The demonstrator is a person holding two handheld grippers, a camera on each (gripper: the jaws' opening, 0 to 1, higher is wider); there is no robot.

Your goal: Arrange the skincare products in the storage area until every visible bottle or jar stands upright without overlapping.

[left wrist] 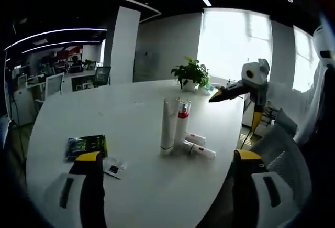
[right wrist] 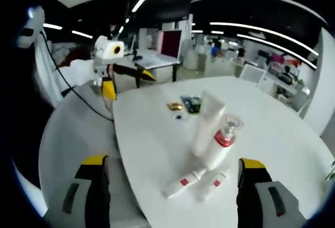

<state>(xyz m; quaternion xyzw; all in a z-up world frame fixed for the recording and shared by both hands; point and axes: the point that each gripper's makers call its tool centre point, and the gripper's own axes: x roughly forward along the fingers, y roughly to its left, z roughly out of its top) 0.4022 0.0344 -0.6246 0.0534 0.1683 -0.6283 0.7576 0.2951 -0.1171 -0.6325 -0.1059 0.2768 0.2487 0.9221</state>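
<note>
Tubes (right wrist: 194, 182) flat beside upright bottles (right wrist: 212, 133)

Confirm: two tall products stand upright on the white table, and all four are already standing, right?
Not quite. Two small tubes lie flat beside the standing white tube and the red-collared bottle on the table, as the right gripper view shows.

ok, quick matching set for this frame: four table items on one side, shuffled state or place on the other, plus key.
Items:
1. white tube
2. clear bottle
3. two small tubes
4. potted plant

States:
A. lying flat on the table
B. upright, red collar under a clear cap
C. at the far table edge by the window
D. upright, all white, tallest

Pairs: 1-D, 2-B, 3-A, 4-C
</note>
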